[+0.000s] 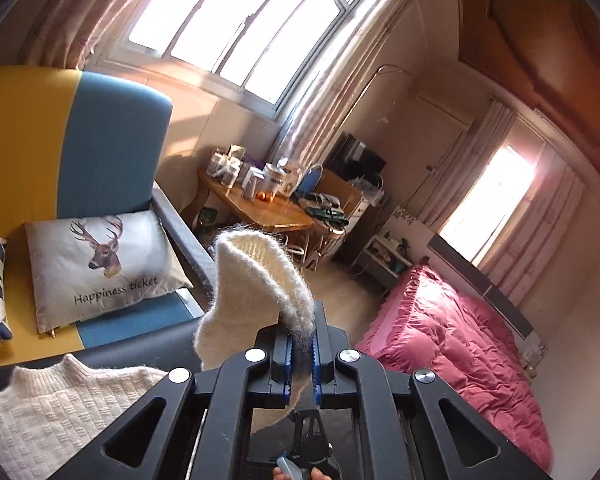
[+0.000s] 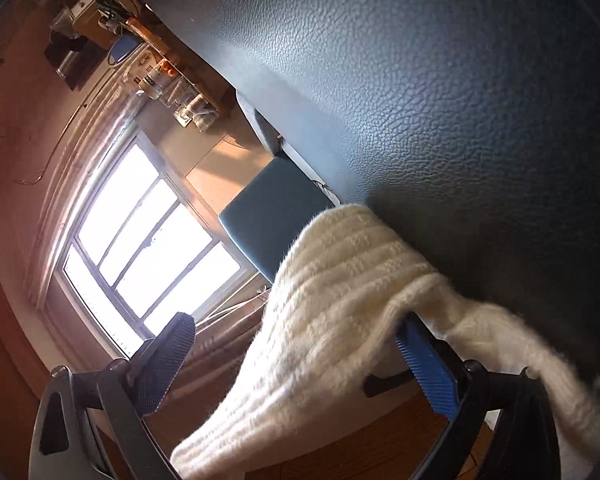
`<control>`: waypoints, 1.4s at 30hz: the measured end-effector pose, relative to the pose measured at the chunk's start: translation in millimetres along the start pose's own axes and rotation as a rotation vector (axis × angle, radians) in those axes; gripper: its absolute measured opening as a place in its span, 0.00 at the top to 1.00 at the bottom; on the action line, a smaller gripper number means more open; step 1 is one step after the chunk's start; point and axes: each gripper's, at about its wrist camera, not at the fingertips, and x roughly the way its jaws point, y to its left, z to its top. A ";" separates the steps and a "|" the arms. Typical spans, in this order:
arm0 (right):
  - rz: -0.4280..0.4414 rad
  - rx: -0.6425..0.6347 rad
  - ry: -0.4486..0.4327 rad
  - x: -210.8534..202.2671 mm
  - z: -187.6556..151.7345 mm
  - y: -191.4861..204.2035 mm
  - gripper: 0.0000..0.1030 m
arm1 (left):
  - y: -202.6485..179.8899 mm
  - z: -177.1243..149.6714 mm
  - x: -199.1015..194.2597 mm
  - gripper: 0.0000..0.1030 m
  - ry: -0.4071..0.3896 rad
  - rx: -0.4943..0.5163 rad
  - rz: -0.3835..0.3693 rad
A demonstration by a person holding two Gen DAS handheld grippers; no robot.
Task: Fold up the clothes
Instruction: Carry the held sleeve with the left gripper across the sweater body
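Bedroom w/ sofa (image 1: 112,148): left gripper (image 1: 300,354) clenched on cream sweater (image 1: 256,280) beside sofa; right gripper (image 2: 296,364) spread wide, sweater draped over one finger.

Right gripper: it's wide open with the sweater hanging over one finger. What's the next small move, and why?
Probably close the right gripper on the sweater. Its jaws stand wide apart, the knit only draped over one finger, while the left gripper already pinches its fold. Both ends need holding before folding.
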 end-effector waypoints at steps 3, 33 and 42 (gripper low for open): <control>-0.064 -0.078 0.010 7.2 3.9 11.7 0.00 | 18.5 -7.3 -28.8 0.93 -0.039 -0.015 0.016; -0.421 -0.464 0.211 51.8 -42.5 20.9 0.00 | 218.9 -148.7 -105.5 0.93 -0.065 -0.455 0.215; -0.434 -0.786 0.174 49.3 -72.7 45.2 0.00 | 248.0 -165.1 -111.1 0.93 -0.022 -0.486 0.426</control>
